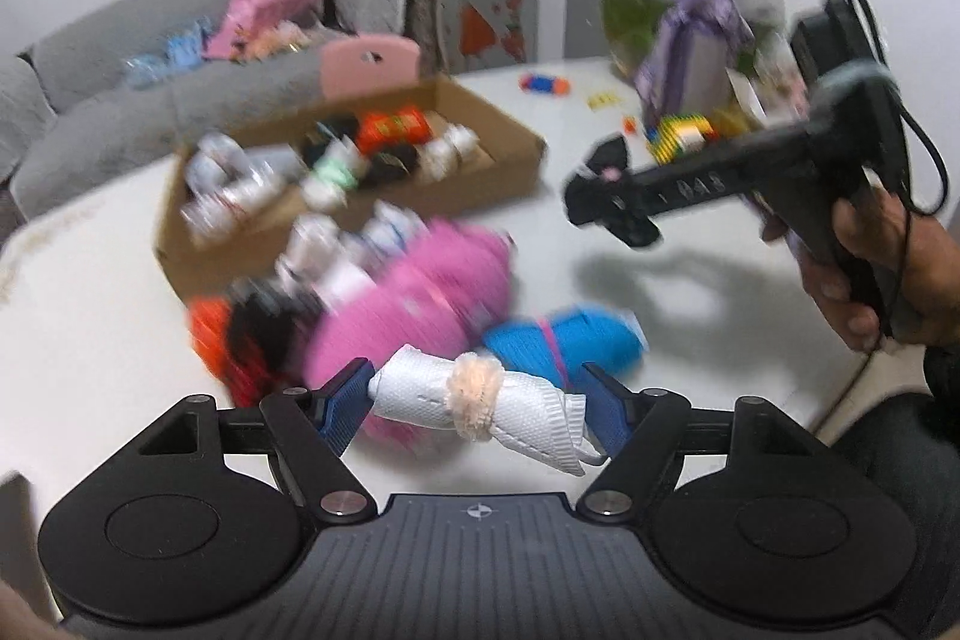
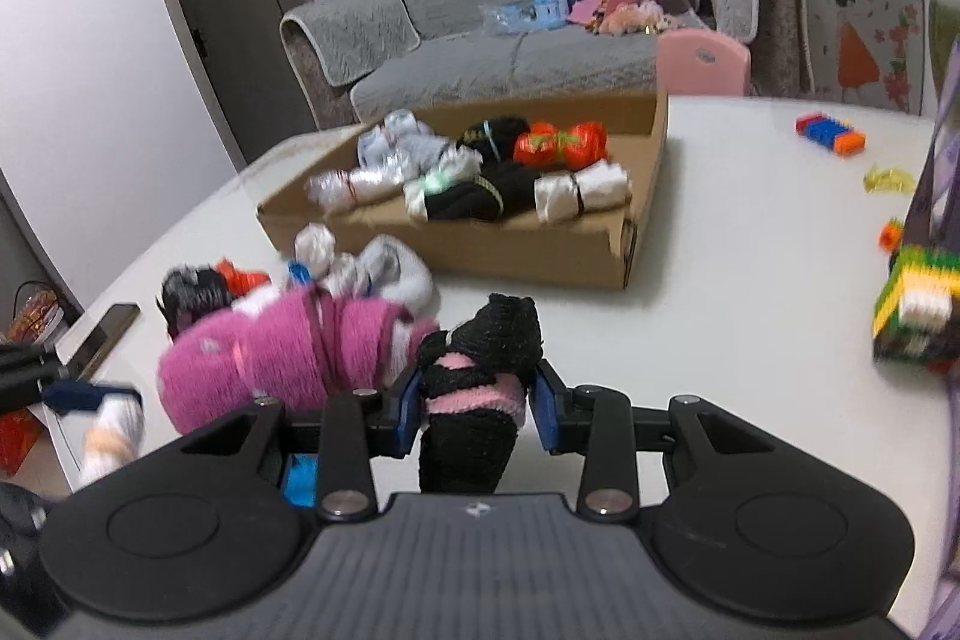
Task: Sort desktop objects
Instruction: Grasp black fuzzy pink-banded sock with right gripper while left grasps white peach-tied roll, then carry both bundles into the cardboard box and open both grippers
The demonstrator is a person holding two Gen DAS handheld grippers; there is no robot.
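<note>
A white table [image 2: 750,244] is being worked over. A white sock roll [image 1: 480,400] is being pinched by the left gripper [image 1: 477,409], a black sock roll [image 2: 474,388] by the right gripper [image 2: 477,409]. Just ahead, a pink bundle [image 2: 282,358] is lying; beyond it, a cardboard box [image 2: 480,244] is holding sorted rolls, a grey sofa [image 2: 480,34] behind.

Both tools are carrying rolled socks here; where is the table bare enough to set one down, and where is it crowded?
Bare tabletop lies right of the cardboard box, between it and the block toys. The near edge in front of the right tool is bare too. The loose sock pile left of that tool is crowded; the box is filling with rolls.
</note>
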